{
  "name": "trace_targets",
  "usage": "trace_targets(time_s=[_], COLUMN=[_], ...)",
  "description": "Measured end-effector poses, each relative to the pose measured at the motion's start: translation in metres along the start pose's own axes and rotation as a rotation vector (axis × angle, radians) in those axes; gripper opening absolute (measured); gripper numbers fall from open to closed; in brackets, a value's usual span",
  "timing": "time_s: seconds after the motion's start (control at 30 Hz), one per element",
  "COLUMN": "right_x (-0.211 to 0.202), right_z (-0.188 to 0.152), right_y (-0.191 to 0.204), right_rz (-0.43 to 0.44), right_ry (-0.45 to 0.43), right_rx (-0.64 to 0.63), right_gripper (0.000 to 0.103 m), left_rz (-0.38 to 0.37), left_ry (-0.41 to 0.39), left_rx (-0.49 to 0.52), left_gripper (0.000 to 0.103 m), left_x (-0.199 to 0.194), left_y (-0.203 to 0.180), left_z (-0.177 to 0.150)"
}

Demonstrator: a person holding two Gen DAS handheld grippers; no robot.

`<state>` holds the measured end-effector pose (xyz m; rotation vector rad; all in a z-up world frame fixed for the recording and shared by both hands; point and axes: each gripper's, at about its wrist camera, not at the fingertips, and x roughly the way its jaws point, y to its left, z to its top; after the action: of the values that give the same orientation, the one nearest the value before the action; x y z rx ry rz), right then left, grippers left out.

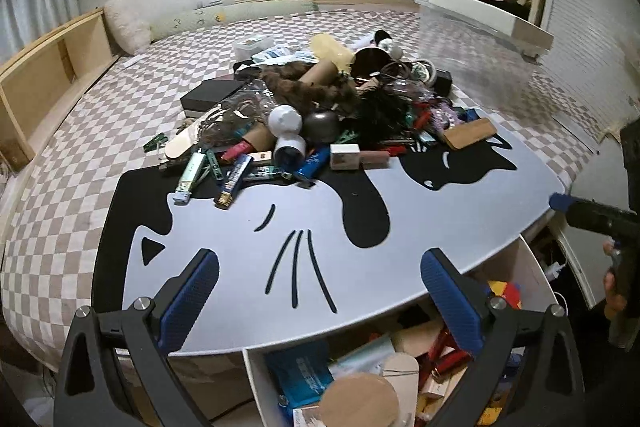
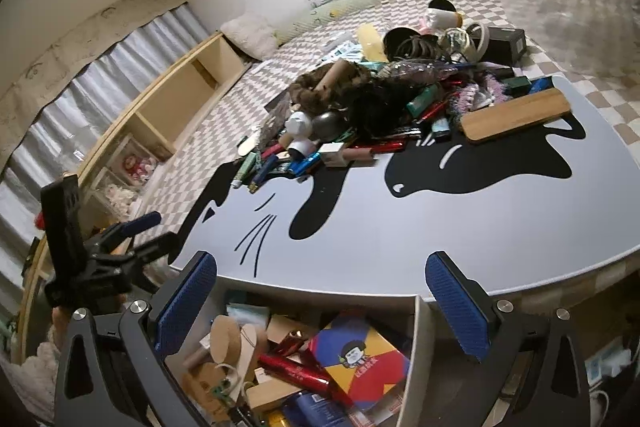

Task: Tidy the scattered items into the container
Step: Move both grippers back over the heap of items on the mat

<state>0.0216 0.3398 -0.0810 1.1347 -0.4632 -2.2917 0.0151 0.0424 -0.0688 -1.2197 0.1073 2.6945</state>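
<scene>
Left wrist view: the left tongs (image 1: 320, 291) hang wide apart with nothing between them, over the near edge of the table (image 1: 360, 223) with the cat print. The pile of scattered items (image 1: 320, 115) sits at the far side of that table. The white container (image 1: 360, 379) is right below the near edge, already stuffed with boxes and cardboard bits.

Right wrist view: the right tongs (image 2: 320, 291) are spread apart too, holding nothing, above the same container (image 2: 418, 311). A bamboo board (image 2: 516, 117) lies at the pile's right edge.
</scene>
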Motion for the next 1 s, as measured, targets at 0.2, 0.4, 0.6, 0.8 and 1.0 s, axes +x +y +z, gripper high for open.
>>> trace_targets(time_s=[0.2, 0.4, 0.6, 0.8, 1.0], right_x=[-0.001, 0.0, 0.022, 0.046, 0.068], right_z=[0.011, 0.035, 0.054, 0.062, 0.068], right_y=[-0.008, -0.015, -0.023, -0.033, -0.051], right_rz=[-0.051, -0.136, -0.188, -0.239, -0.305], right_ry=[-0.009, -0.038, 0.022, 0.08, 0.13], right_rx=[0.019, 0.014, -0.041, -0.089, -0.106], right_gripper=[0.103, 0.103, 0.103, 0.103, 0.103], left_rz=[0.007, -0.007, -0.023, 0.034, 0.043], left_ry=[0.005, 0.024, 0.058, 0.094, 0.106], left_rx=[0.001, -0.065, -0.147, -0.143, -0.156], left_gripper=[0.102, 0.1, 0.1, 0.1, 0.1], left_x=[0.008, 0.027, 0.05, 0.072, 0.088], left_y=[0.015, 0.043, 0.073, 0.09, 0.102], left_z=[0.019, 0.031, 0.035, 0.025, 0.019])
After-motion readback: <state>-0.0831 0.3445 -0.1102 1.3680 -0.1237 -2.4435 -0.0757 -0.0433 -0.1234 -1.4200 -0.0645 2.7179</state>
